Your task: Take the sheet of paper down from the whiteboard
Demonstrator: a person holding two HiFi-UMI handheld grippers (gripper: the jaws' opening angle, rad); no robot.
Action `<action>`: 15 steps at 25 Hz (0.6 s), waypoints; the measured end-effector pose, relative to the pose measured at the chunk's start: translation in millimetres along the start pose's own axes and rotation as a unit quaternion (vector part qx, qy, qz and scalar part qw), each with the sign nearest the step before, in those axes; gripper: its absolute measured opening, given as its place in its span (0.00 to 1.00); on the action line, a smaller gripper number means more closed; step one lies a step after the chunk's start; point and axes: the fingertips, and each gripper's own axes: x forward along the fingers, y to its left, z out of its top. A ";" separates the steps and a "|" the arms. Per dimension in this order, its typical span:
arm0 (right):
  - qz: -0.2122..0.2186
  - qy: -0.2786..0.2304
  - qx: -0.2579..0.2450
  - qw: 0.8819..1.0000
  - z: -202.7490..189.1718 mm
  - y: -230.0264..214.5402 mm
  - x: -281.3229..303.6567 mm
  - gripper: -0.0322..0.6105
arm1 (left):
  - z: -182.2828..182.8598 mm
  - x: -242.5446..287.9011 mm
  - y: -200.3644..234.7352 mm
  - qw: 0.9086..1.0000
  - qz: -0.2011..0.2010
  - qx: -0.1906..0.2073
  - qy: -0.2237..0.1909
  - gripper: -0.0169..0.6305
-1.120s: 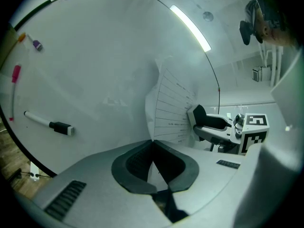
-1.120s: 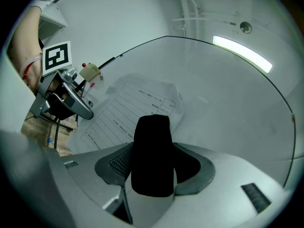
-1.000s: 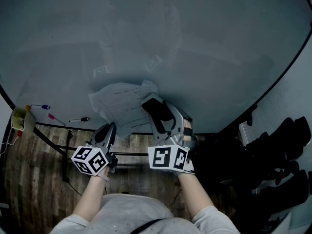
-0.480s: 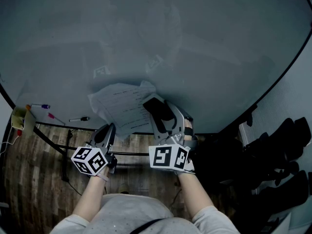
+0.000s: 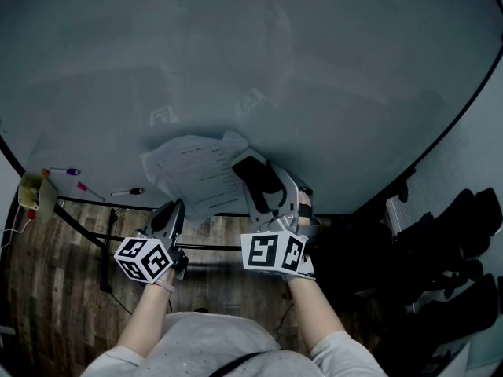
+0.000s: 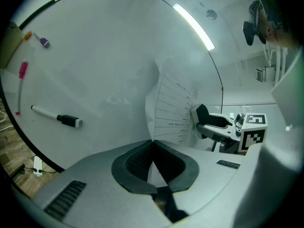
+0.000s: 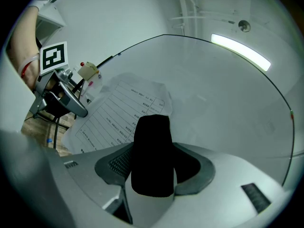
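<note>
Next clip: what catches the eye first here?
A crumpled sheet of paper sits low against the whiteboard, pinched at its bottom edge by the left gripper. Beside it, the right gripper clamps a black block near the sheet's right edge.

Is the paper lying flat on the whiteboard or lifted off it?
Lifted, at least partly: the paper bulges off the whiteboard, its lower edge pinched in the left gripper.

Left gripper (image 5: 178, 207), right gripper (image 5: 250, 170), jaws clamped
</note>
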 end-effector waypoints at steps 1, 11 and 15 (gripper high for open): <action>0.000 0.000 0.000 1.000 -0.4 -0.2 0.1 0.44 | -0.2 -0.2 0.4 1.000 0.000 0.000 0.000 0.05; -0.003 0.004 0.002 1.000 -4.3 -3.6 2.3 0.44 | -4.9 0.4 4.1 1.000 0.005 -0.007 0.004 0.05; -0.004 0.005 0.003 1.000 -5.6 -5.3 3.4 0.44 | -6.5 0.4 6.0 1.000 0.007 -0.007 0.007 0.05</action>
